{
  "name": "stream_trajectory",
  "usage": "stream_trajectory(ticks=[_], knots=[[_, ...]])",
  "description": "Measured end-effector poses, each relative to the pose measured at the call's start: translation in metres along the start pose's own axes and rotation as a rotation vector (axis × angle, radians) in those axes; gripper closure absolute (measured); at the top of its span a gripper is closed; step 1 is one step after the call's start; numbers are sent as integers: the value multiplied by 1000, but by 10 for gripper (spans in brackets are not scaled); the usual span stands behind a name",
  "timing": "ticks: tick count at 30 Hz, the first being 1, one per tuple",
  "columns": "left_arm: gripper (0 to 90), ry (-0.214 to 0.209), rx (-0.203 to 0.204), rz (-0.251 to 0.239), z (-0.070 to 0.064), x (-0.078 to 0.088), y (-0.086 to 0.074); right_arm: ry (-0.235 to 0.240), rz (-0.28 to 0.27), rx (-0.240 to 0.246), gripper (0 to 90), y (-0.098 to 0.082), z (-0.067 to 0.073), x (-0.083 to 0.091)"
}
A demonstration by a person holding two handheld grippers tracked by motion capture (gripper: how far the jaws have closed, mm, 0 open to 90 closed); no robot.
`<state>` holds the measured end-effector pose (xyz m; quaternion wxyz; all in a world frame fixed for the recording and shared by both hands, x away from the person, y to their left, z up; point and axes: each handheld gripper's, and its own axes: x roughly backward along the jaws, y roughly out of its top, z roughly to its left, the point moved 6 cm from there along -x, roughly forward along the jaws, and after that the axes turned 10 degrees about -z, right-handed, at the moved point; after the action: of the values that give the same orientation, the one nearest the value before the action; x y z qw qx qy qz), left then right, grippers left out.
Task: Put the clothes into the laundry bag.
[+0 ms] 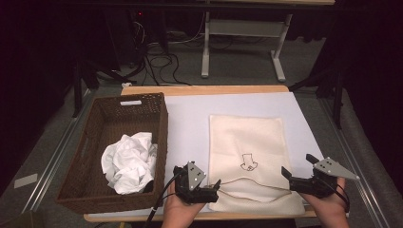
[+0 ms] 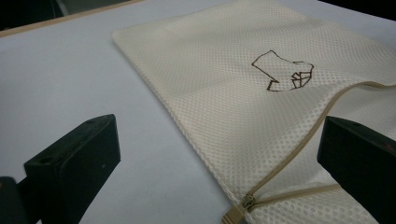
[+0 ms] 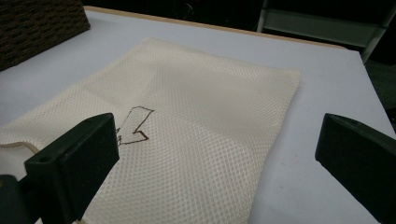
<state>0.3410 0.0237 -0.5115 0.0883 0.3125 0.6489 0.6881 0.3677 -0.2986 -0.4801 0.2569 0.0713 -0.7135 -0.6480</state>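
Since the cream mesh laundry bag [image 1: 247,152] looks light and limp, its zipper edge [image 2: 299,154], between the spread-jawed left gripper [image 1: 215,185] and right gripper [image 1: 286,174], seems the firmest hold.

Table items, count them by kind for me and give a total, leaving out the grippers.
Wicker basket: 1
White cloth, crumpled in the basket: 1
Cream mesh bag with a zipper, lying flat: 1
Total: 3
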Motion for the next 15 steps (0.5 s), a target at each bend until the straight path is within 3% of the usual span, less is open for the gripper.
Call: stream_trajectory(ticks=[15], knots=[[1, -3, 37, 4, 1, 2, -4, 18, 0, 8, 2, -3, -2, 3]])
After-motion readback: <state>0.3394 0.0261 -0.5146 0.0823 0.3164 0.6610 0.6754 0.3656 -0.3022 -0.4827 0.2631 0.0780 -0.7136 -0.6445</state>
